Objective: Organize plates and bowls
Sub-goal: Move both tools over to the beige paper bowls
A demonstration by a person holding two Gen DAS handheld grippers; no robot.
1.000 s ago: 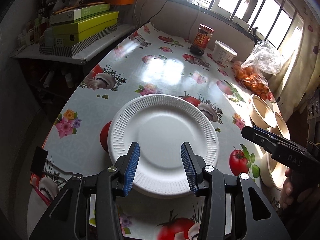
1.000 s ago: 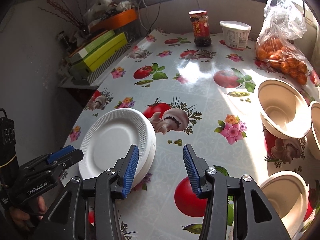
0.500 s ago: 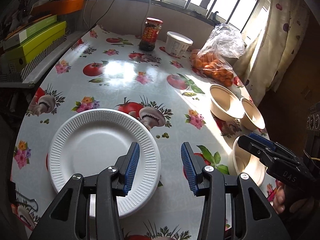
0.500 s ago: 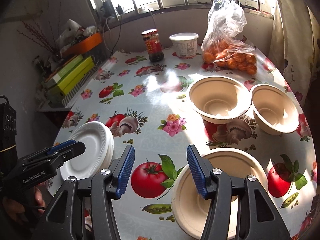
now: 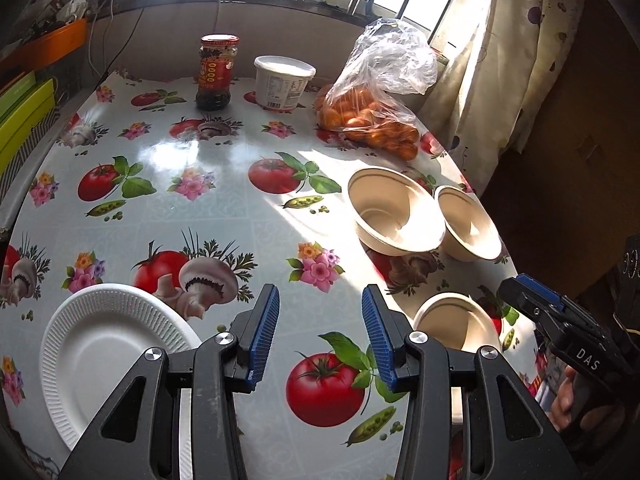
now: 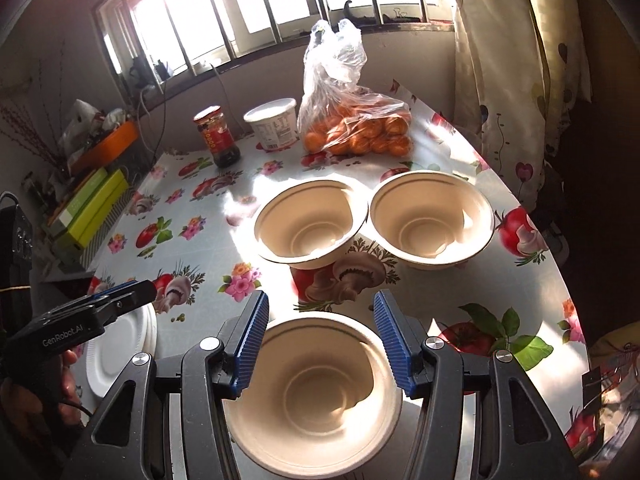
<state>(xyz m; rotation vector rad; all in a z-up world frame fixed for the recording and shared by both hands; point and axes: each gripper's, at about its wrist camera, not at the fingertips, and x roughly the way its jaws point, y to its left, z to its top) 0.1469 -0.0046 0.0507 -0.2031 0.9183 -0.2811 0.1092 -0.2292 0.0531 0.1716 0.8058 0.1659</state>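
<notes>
Above a flower-print tablecloth (image 5: 224, 216), the right gripper (image 6: 320, 340) hangs with jaws just widened and gripping nothing, a bowl (image 6: 312, 396) below them. Two more bowls (image 6: 312, 224) sit beyond. The left gripper (image 5: 318, 334) is likewise parted and empty, right of the plates (image 5: 108, 352).

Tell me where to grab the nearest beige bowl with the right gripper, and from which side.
Grip the nearest bowl by its thin rim, one pad inside and one outside the wall. It sits upright and empty below the right gripper, whose open jaws look narrower than the bowl, so spanning it seems unlikely. Come down from above onto the near rim, away from the two far bowls.
</notes>
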